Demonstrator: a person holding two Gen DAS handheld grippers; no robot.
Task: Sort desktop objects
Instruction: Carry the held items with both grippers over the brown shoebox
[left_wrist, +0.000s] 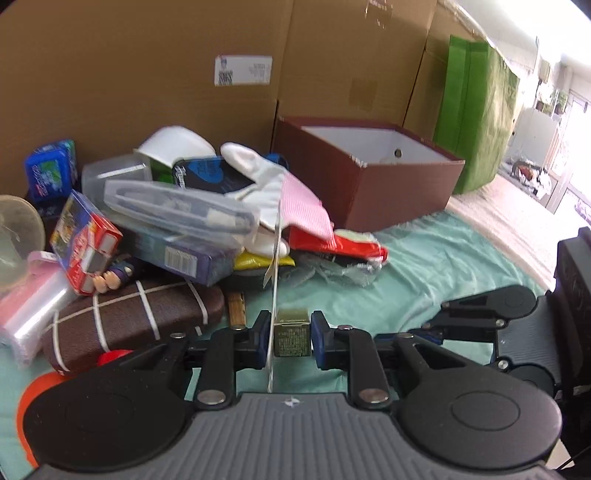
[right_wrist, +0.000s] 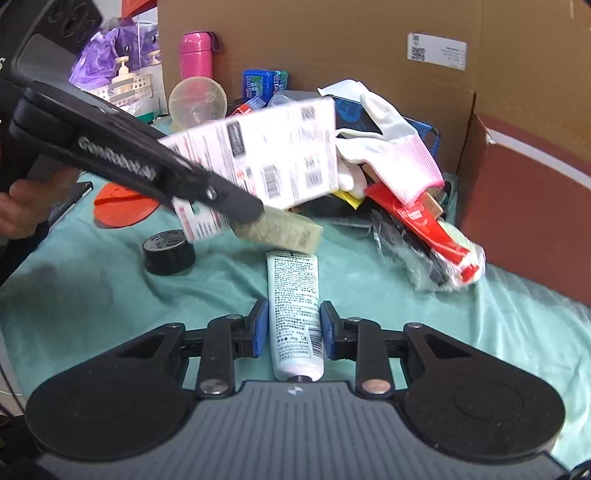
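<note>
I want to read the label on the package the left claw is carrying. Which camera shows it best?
The right wrist view: the package's white printed backing card faces the camera, barcodes visible though blurred. The left wrist view sees only the card's thin edge and the olive box end between the left claw's fingers.

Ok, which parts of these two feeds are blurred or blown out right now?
Left wrist view: the window area at far right is blown out white; the olive box between the jaws is sharp, the pile slightly soft. Right wrist view: the white printed card is motion-smeared; the white tube reads sharp.
</note>
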